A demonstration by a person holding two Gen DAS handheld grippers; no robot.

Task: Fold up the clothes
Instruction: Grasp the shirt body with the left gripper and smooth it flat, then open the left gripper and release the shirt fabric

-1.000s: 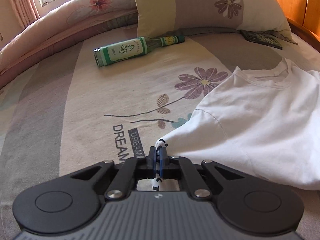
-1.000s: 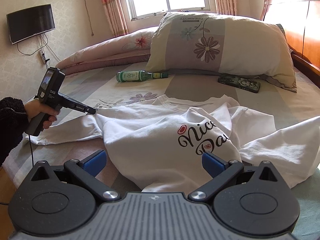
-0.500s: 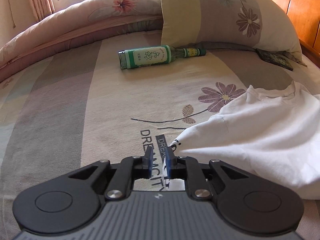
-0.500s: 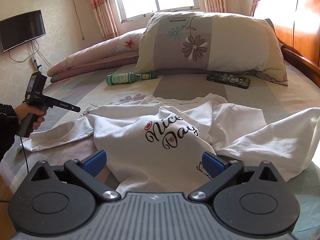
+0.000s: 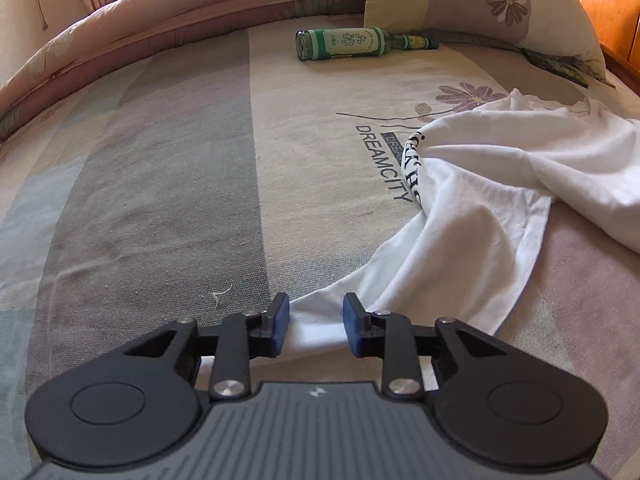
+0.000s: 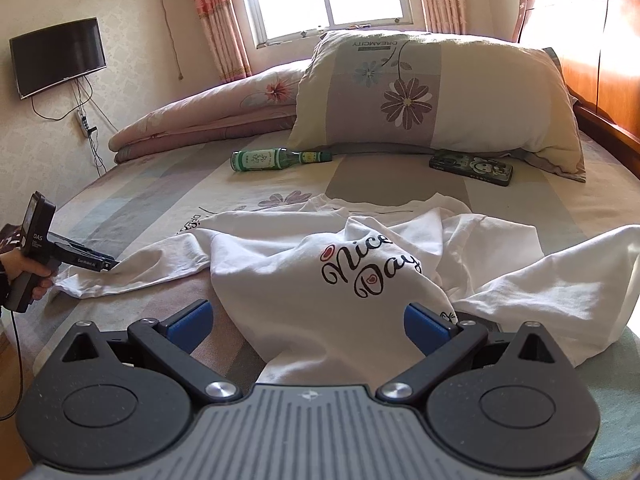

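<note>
Left wrist view shows the left gripper [image 5: 312,322] low over the bed [image 5: 160,200], its blue-padded jaws apart with the end of a white sleeve lying between them, not pinched. That sleeve belongs to the white long-sleeved shirt [image 6: 320,280], which lies crumpled across the near side of the bed, its "Nice Day" print facing up on a raised fold. From the right wrist view, the right gripper [image 6: 306,322] sits at the near edge of the bed with its jaws wide apart, the shirt's hem bunched between them but not held. At the left edge of the bed the person's left hand [image 6: 24,276] grips the other tool's handle. Near the headboard end lie a green glass bottle [image 6: 276,159] on its side, a phone in a cartoon case [image 6: 471,167], and a flowered pillow [image 6: 432,96].
</note>
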